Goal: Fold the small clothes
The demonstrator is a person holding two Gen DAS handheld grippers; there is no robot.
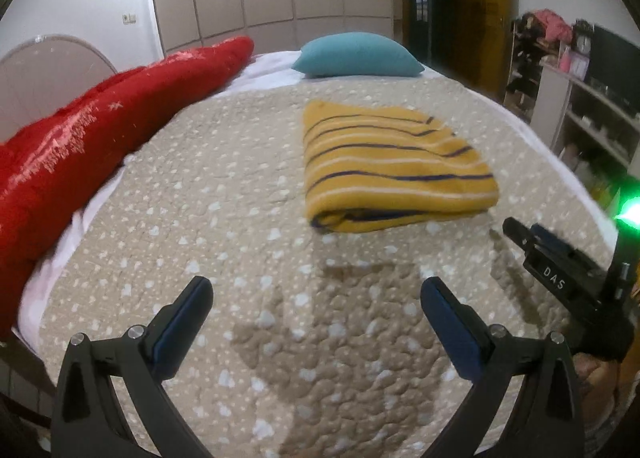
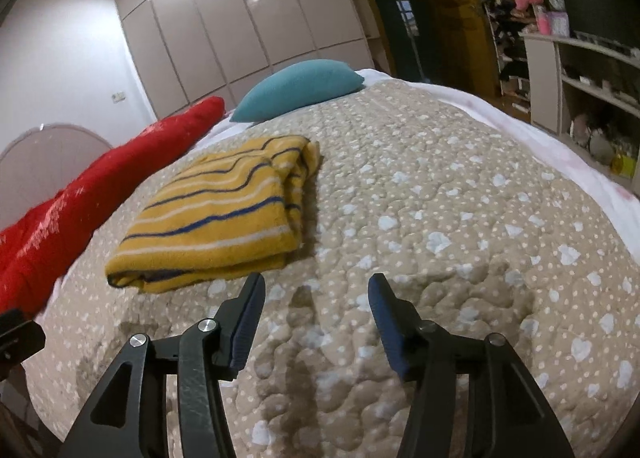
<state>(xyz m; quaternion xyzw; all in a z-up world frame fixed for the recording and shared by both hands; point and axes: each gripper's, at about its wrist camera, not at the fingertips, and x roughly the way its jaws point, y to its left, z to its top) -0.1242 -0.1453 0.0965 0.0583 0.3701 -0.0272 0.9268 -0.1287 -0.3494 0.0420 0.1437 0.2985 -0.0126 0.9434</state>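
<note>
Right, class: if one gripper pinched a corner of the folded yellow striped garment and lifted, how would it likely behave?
The yellow striped garment would probably droop and unfold, since its soft stacked layers sit loose at the near edge. It looks light for its size, being thin fleecy fabric. If pushed, it may bunch rather than slide on the bumpy quilted bedspread.

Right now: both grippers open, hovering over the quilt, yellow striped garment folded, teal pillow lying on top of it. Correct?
One error: the teal pillow is not on the yellow striped garment. The left wrist view shows it apart, farther back on the bed, with bare quilt between. Left gripper and right gripper are open, garment folded.
</note>
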